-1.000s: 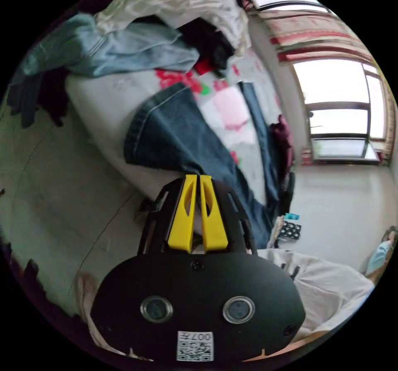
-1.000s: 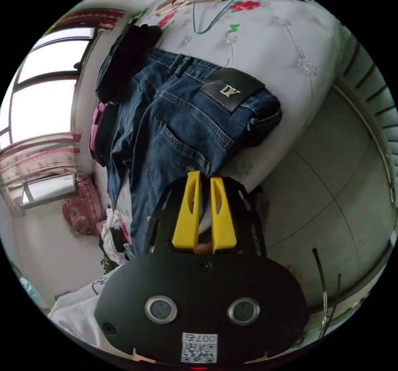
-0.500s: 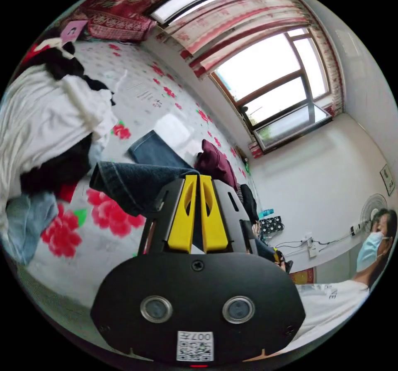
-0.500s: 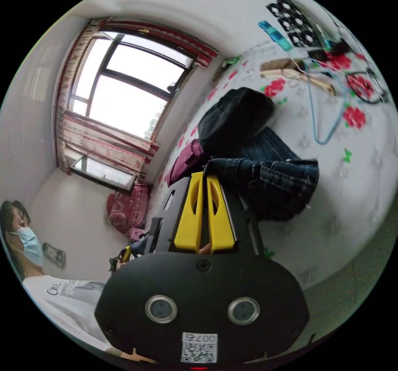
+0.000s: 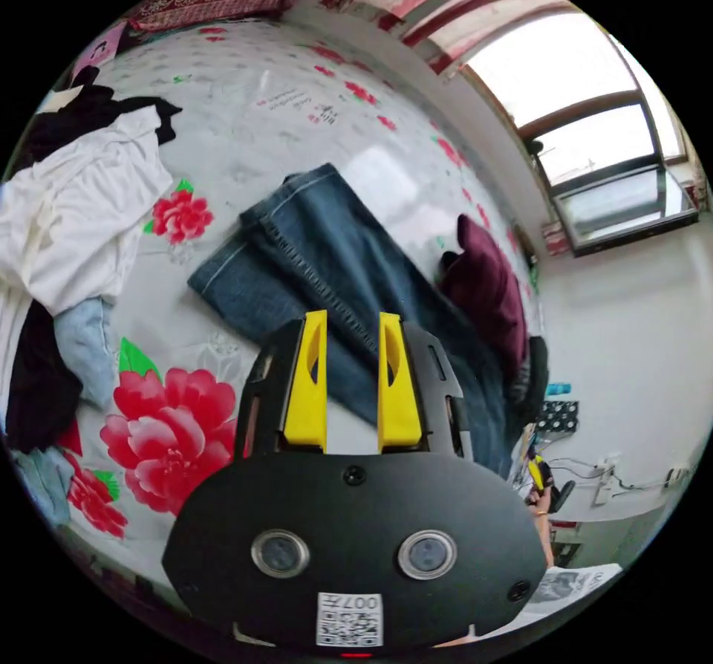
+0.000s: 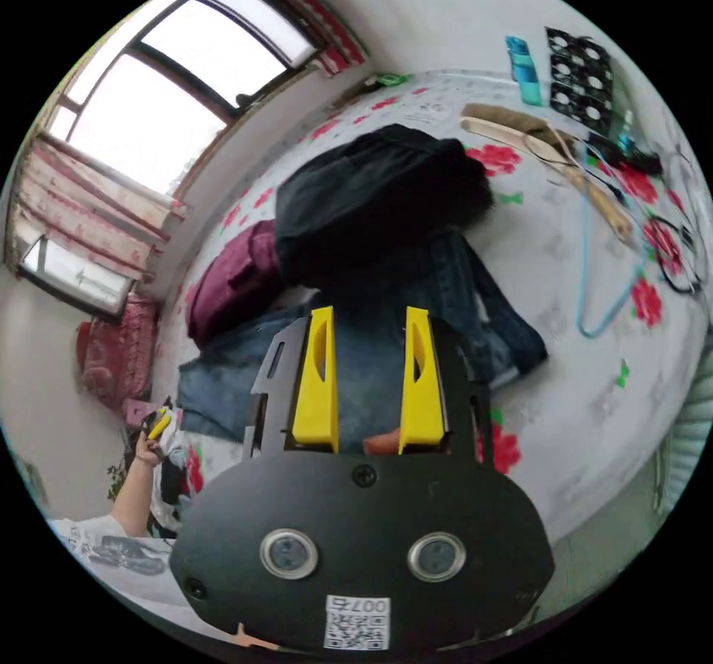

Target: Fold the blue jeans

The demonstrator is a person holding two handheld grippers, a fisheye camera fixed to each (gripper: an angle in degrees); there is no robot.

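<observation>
The blue jeans [image 5: 334, 263] lie flat on the flowered bed, one leg laid over the other, hems toward the upper left in the left gripper view. My left gripper [image 5: 353, 316] hovers open just above the leg part, jaws apart with nothing between them. In the right gripper view the jeans [image 6: 368, 374] show their waist end under my right gripper [image 6: 369, 313], which is also open and holds nothing. A black garment [image 6: 379, 196] overlaps the jeans' far edge. The left gripper [image 6: 156, 425] shows far off in a person's hand.
A maroon garment [image 5: 486, 285] lies beside the jeans toward the window. A pile of white and dark clothes [image 5: 82, 203] sits past the hems. Hangers [image 6: 572, 166] and cables lie on the bedsheet [image 6: 549, 263] beyond the waist end. The bed's edge runs near both cameras.
Both grippers were shut on the jeans' edge and carried it up over the bed. Now both are open, and the jeans lie released, folded lengthwise on the sheet.
</observation>
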